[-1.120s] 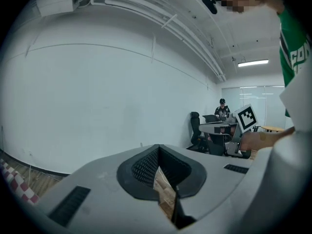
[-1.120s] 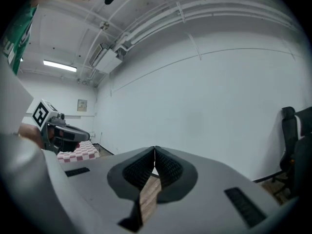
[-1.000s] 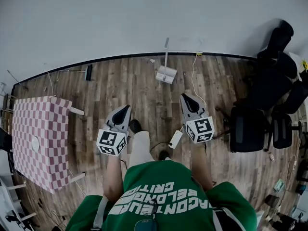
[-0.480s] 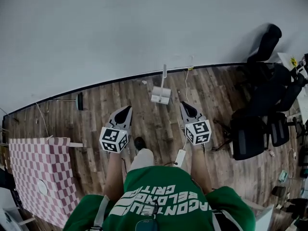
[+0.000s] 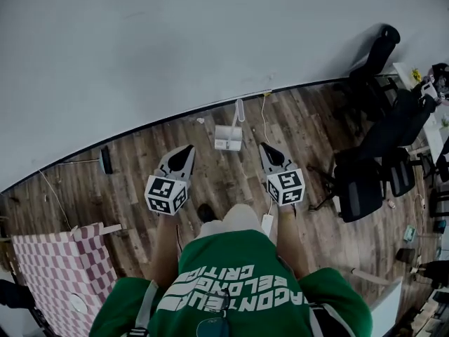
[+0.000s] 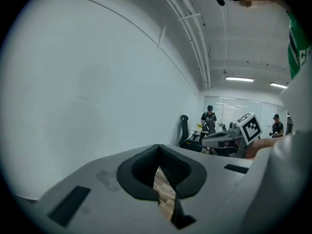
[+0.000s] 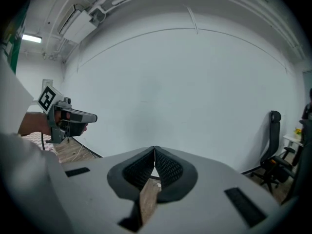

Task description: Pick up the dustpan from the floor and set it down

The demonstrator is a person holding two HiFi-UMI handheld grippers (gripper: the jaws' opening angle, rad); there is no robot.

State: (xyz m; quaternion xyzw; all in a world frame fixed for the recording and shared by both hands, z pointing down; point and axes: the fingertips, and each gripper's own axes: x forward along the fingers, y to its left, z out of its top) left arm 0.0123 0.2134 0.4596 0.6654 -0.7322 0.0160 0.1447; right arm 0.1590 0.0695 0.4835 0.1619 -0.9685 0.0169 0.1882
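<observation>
Dustpan (image 5: 228, 137) on the wood floor (image 5: 217, 177), close to the dark skirting at the foot of the white wall, ahead of the person and nearly on the midline between the two tools. Sits flat on its pan, pale and boxy, with the handle (image 5: 240, 111) rising from the far edge and leaning off toward the wall; long axis thus running away from the person, not across. Left gripper (image 5: 186, 149) down-left of the pan in the head view, right gripper (image 5: 265, 147) down-right of it, both well short of it and above the floor, noses aimed forward and a little down. Jaws of each brought together at the tips, nothing between the pads in either gripper view, only a strip of floor showing through the gap behind them; no sight of the dustpan in those two views. Looks like the approach stage, pick-up not yet begun. Roughly equal reach from either side, the right perhaps slightly nearer to the handle, given the handle's place toward the pan's right edge. Calls for spreading the jaws first, then coming down onto the handle across its length. Thin cable (image 5: 264, 118) on the floor just right of the handle, worth steering clear of.
</observation>
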